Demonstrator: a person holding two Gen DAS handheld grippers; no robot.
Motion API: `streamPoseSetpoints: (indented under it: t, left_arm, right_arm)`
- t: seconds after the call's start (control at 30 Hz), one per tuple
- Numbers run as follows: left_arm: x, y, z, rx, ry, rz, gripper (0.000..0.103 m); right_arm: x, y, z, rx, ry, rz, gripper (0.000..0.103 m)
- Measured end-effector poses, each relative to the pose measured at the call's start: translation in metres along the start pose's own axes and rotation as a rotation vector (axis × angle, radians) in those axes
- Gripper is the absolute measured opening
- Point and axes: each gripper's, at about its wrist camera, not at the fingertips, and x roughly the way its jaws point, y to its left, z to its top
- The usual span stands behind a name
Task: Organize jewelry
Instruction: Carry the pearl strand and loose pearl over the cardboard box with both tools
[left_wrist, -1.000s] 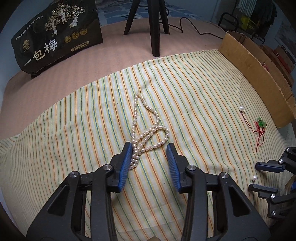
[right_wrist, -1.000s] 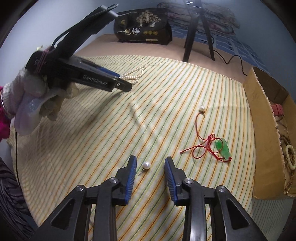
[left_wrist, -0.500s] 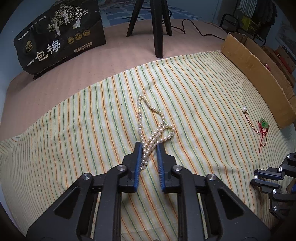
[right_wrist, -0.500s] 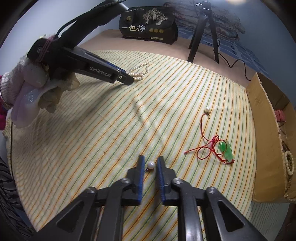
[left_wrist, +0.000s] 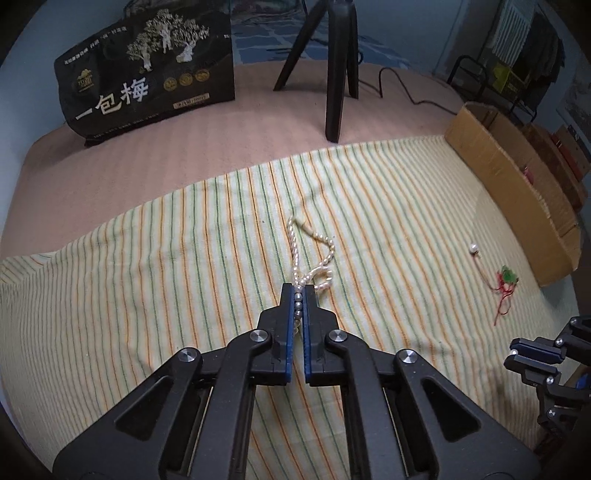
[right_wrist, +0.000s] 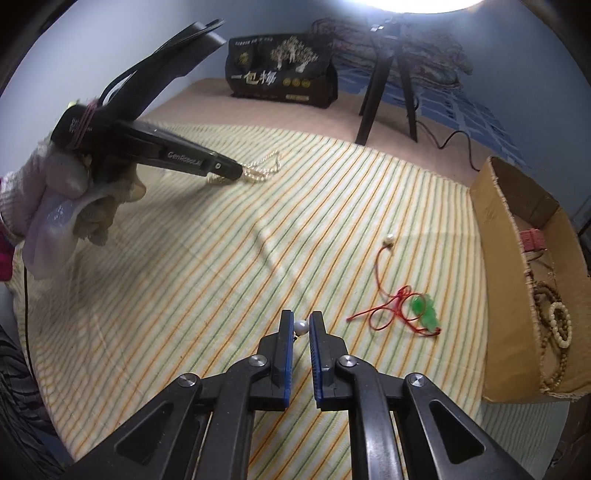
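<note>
A white pearl necklace lies on the striped cloth. My left gripper is shut on its near end, pearls pinched between the blue pads. In the right wrist view the left gripper holds the necklace at the far left. My right gripper is shut on a single pearl earring. A red cord with a green pendant and a small pearl lies to the right; it also shows in the left wrist view.
An open cardboard box with bead bracelets inside stands at the right edge of the cloth. A black printed bag and a tripod stand at the back. The right gripper shows at the lower right of the left wrist view.
Both grippers closed: the left onto the pearl necklace's near end, the right onto the pearl earring. Both have lifted slightly, and the necklace has been drawn into a tighter shape.
</note>
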Motion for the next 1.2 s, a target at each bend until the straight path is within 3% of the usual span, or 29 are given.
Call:
streamPoseSetpoints:
  t: [0.27,0.7,1.2]
  left_arm:
    - [-0.040,0.001,0.007,-0.049,-0.091,-0.051,0.001]
    - [-0.107,-0.043,0.022,-0.042,-0.247,-0.191,0.001]
    - [-0.122,-0.118,0.040,0.050,-0.287,-0.304,0.001]
  right_arm:
    - [-0.026,-0.007,0.004,0.031,-0.056,-0.002,0.006]
    - [-0.085,-0.050,0.013,0.145,-0.183,-0.039,0.006]
    - [-0.129,-0.131,0.004,0.316,-0.258,-0.120,0.006]
